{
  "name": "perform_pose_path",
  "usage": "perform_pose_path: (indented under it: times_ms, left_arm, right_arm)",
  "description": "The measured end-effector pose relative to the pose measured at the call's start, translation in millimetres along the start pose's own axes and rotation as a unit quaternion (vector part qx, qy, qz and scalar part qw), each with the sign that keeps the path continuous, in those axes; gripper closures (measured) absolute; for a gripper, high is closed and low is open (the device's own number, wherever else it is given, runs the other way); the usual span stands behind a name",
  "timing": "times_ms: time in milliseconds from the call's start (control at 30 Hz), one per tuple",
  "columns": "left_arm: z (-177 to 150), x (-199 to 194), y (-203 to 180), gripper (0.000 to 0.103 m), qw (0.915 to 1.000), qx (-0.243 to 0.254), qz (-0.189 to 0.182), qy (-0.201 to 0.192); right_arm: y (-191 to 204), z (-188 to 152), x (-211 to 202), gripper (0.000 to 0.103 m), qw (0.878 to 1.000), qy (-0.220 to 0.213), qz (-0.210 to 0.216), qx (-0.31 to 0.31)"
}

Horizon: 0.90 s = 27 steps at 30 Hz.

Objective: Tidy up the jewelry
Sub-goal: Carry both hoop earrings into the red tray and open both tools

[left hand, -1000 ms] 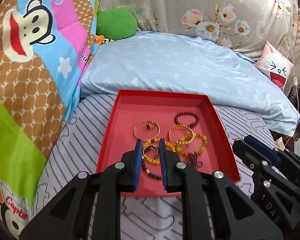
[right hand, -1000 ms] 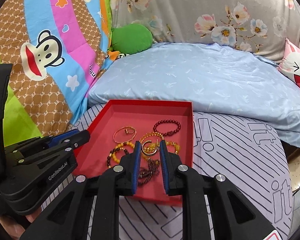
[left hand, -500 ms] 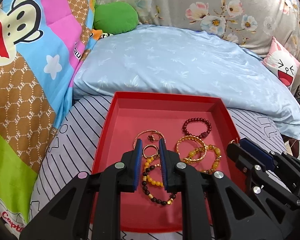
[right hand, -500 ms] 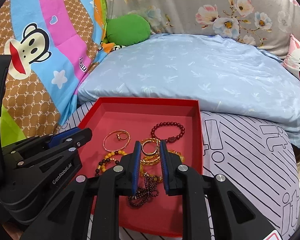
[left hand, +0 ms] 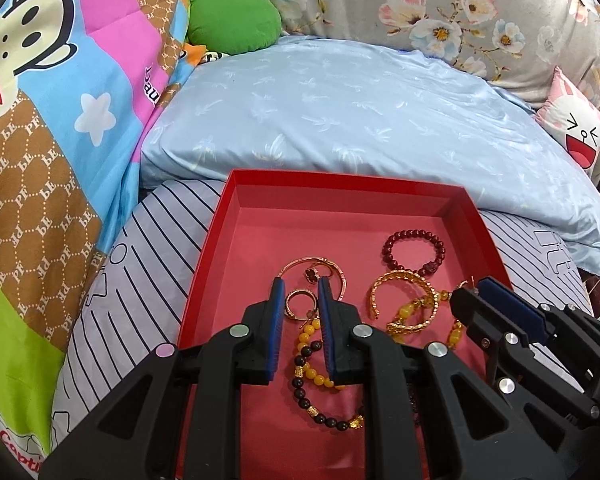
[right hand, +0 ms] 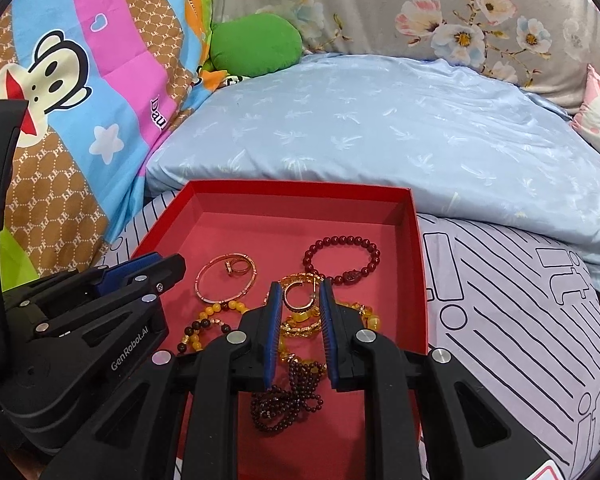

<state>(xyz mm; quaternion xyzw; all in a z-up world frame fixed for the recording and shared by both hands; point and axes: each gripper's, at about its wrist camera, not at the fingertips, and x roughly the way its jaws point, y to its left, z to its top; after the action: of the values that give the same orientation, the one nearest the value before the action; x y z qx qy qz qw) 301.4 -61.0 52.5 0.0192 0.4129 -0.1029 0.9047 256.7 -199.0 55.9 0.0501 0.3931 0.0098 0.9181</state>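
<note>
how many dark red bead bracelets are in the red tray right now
2. One round dark red bead bracelet lies open toward the red tray's far right corner. A second dark red bead strand lies bunched near the front edge, partly behind the right gripper; more could be hidden.

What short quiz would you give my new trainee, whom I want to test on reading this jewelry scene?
1. True or false: the red tray sits on a bare wooden table.
2. Which piece lies nearest the tray's far right corner? A) dark red bead bracelet B) thin gold bangle C) yellow bead bracelet
3. Short answer: how many pieces is the left gripper holding?

Key: 1 false, it sits on striped bedding; 2 A; 3 zero.
</note>
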Motion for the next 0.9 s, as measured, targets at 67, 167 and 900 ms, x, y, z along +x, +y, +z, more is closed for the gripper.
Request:
perform_pose_path:
  times_ms: [67,167,900]
  left_arm:
    - [-1,3,1,0.087,1.0000,-0.001,0.001,0.002]
    - [-1,6,0,0.087,1.0000,-0.001,0.001,0.005]
    - [-2,10,4,0.062,0.9997,-0.007,0.023,-0.001]
  right_arm:
    - [0,-1,3,0.085,1.000,0.004,-0.002,0.000]
    - [-1,-2,8,0.085,1.000,0.008,-0.004,0.000]
    - [2,-4,15,0.076,1.000,0.011,-0.010,0.000]
